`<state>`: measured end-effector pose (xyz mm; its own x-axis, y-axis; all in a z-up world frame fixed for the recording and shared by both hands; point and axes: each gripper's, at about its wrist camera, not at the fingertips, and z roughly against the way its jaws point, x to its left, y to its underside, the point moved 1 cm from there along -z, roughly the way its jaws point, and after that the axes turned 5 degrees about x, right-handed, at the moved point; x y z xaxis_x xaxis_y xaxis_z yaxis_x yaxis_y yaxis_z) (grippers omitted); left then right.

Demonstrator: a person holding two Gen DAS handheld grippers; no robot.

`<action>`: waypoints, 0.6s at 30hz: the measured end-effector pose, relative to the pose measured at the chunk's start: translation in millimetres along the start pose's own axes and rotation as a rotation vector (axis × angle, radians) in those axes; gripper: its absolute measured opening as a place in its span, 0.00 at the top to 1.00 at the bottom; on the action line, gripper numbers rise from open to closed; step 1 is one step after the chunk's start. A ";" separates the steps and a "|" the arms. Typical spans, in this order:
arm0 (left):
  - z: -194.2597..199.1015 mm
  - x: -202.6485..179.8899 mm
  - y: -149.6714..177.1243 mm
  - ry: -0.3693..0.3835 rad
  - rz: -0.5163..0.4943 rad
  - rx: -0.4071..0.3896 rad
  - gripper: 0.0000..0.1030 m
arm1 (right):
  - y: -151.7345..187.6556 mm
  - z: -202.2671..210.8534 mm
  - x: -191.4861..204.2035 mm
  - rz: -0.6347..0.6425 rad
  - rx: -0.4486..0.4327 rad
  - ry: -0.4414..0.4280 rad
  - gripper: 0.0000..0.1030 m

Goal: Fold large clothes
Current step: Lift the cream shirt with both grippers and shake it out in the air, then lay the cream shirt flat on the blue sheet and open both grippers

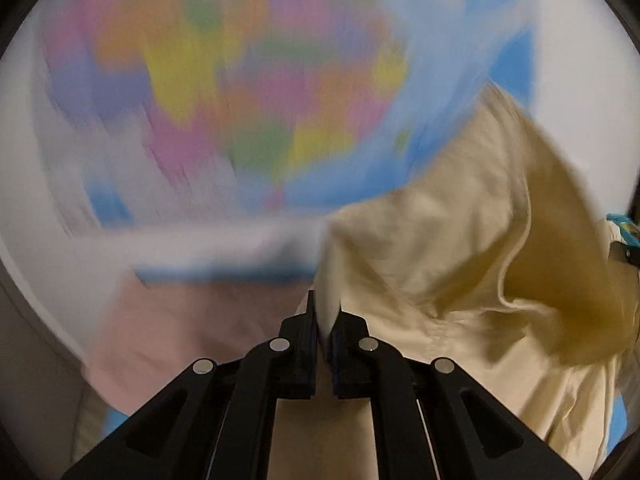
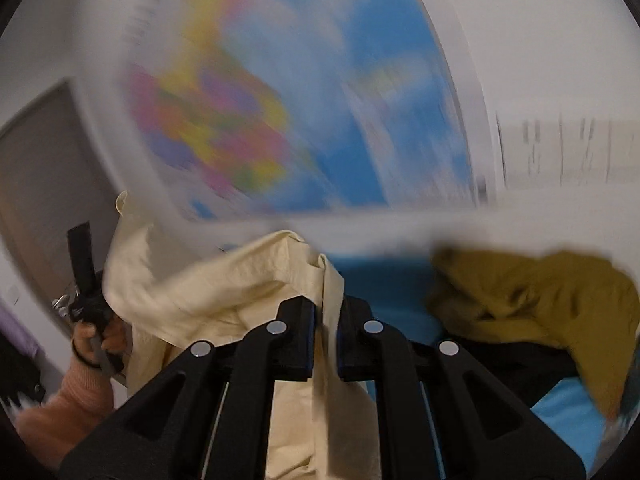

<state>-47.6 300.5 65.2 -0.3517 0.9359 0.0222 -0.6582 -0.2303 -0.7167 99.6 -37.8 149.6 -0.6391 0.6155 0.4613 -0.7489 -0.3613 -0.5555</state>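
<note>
A large cream garment (image 1: 460,240) hangs in the air between both grippers. My left gripper (image 1: 325,312) is shut on one edge of it, and the cloth sags off to the right. My right gripper (image 2: 329,312) is shut on another edge of the same cream garment (image 2: 224,280), which drapes to the left. The left gripper (image 2: 82,276) also shows at the left of the right wrist view, held by a hand in a pink sleeve. Both views are blurred by motion.
A colourful world map (image 1: 248,92) hangs on the white wall behind and also shows in the right wrist view (image 2: 280,112). A mustard garment (image 2: 540,300) lies on a blue surface (image 2: 568,412) at the right. A pink cloth (image 1: 180,332) lies below left.
</note>
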 end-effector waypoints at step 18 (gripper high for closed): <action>-193.6 43.7 -5.1 0.031 0.115 0.373 0.54 | 12.4 -84.9 -117.3 -0.335 0.113 0.119 0.66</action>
<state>69.2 394.2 -65.1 -0.4205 0.9047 -0.0686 -0.8144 -0.4097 -0.4110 180.1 -55.0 29.9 -0.3353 0.7875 0.5172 -0.9319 -0.1966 -0.3048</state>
